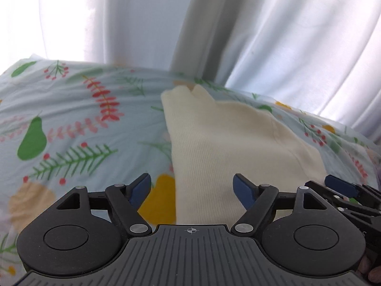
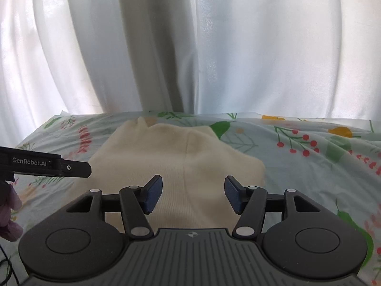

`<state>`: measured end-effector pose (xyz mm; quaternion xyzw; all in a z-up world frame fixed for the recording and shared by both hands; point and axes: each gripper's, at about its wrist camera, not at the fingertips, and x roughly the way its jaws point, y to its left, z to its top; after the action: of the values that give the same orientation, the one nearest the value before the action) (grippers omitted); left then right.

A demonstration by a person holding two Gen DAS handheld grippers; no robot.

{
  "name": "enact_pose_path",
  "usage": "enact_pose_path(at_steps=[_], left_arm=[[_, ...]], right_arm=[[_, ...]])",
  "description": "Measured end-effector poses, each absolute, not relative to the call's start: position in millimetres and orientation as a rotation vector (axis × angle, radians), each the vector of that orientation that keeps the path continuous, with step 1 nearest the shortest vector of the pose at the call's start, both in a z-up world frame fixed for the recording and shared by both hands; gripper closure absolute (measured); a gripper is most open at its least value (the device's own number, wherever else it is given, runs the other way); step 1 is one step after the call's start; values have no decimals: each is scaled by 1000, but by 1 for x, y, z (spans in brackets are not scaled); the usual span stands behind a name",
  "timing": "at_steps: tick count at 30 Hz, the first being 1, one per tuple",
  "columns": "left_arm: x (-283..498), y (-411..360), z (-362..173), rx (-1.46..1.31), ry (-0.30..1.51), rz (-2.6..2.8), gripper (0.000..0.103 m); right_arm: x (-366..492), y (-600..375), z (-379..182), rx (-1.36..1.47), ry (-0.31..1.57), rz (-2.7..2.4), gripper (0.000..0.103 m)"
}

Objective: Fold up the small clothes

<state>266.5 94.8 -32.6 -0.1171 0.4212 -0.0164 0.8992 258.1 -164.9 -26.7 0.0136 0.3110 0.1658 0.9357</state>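
A cream knitted garment [image 1: 228, 143] lies flat on the floral bed sheet [image 1: 71, 124], its two narrow ends pointing away toward the curtain. My left gripper [image 1: 191, 190] is open and empty, hovering over the garment's near left edge. My right gripper [image 2: 193, 194] is open and empty, above the near middle of the same garment [image 2: 181, 164]. The right gripper also shows at the right edge of the left wrist view [image 1: 345, 190]. The left gripper's body shows at the left in the right wrist view [image 2: 47, 164].
White curtains [image 2: 190, 47] hang right behind the far edge of the bed. The floral sheet [image 2: 309, 157] spreads to both sides of the garment, with wrinkles on the right. A gloved hand [image 2: 8, 214] holds the left gripper.
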Motion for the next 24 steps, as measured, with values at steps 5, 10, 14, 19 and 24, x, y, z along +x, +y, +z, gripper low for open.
enact_pose_path(at_steps=[5, 10, 14, 19, 24], left_arm=[[251, 90, -54, -296, 958, -12, 13], [249, 85, -55, -268, 982, 28, 10], [240, 75, -54, -180, 997, 53, 10], [222, 68, -45, -89, 1026, 69, 11], [194, 66, -34, -45, 1039, 103, 12]], right_arm=[[224, -177, -49, -2, 713, 265, 31], [227, -175, -45, -19, 756, 248, 30], [222, -168, -52, -140, 736, 265, 24], [210, -173, -42, -158, 804, 155, 23], [179, -177, -36, -202, 921, 60, 22]])
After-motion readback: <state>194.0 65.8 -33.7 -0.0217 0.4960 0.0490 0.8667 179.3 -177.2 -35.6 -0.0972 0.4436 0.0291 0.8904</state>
